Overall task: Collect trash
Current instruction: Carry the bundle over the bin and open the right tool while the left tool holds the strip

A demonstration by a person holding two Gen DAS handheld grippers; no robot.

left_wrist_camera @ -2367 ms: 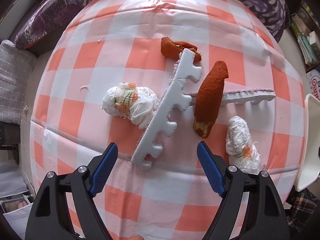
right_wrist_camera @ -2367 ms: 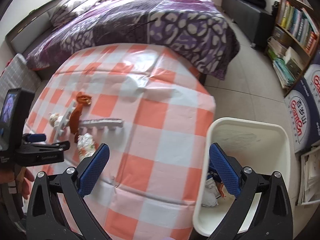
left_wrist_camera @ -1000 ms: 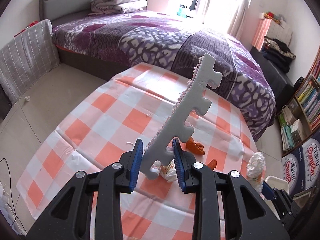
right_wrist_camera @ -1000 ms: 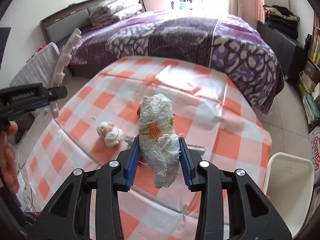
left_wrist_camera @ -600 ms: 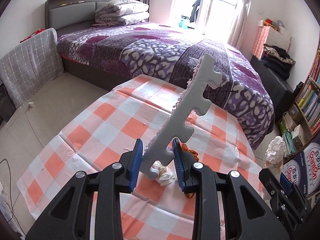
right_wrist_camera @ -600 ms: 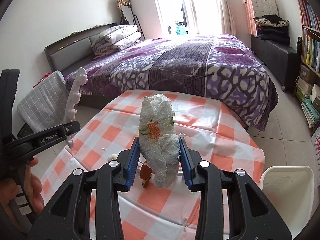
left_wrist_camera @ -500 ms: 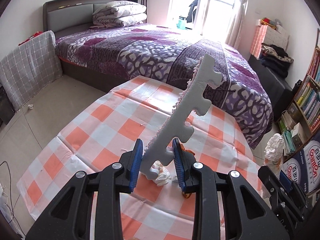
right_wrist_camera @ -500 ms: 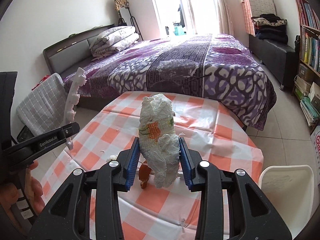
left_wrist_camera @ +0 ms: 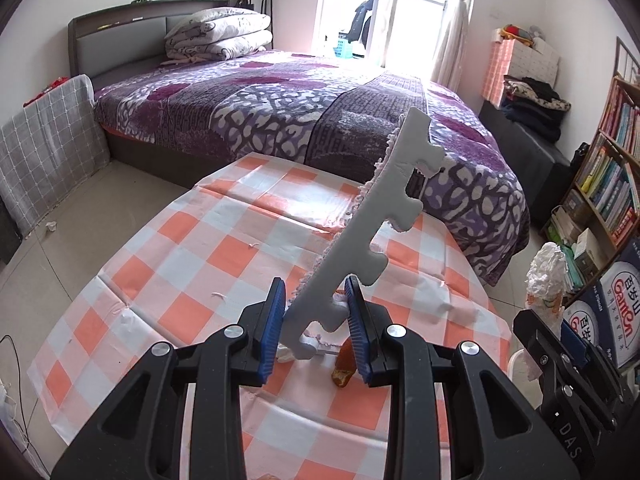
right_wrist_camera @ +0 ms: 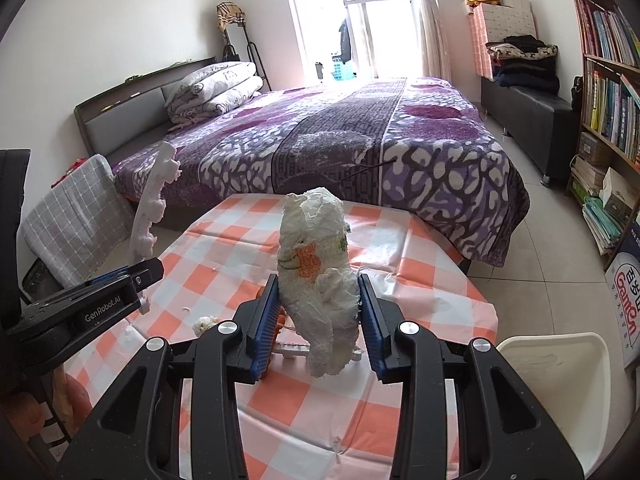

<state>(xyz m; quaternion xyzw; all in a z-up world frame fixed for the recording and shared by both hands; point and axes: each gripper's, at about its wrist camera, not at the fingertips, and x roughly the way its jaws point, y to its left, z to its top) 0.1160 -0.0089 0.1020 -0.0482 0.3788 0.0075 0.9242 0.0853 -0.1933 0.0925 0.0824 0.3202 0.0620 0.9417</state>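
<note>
My left gripper (left_wrist_camera: 316,320) is shut on a long white notched foam strip (left_wrist_camera: 368,232) and holds it upright above the checked table (left_wrist_camera: 180,248). It also shows in the right wrist view (right_wrist_camera: 150,208). My right gripper (right_wrist_camera: 318,320) is shut on a crumpled white paper wad (right_wrist_camera: 316,268) with orange print, lifted above the table. That wad also shows at the right of the left wrist view (left_wrist_camera: 546,280). An orange-brown scrap (left_wrist_camera: 344,368) and a small white wad (right_wrist_camera: 204,324) lie on the table below the grippers.
A white bin (right_wrist_camera: 560,368) stands on the floor at the table's right edge. A purple-covered bed (left_wrist_camera: 280,112) lies behind the table. Bookshelves (right_wrist_camera: 612,92) and a printed box (right_wrist_camera: 628,304) are on the right. A grey checked panel (left_wrist_camera: 44,152) leans at the left.
Both grippers shut on their items and lifted them off the table. Over the last second both have kept rising a little, the right one staying over toward the bin side.
</note>
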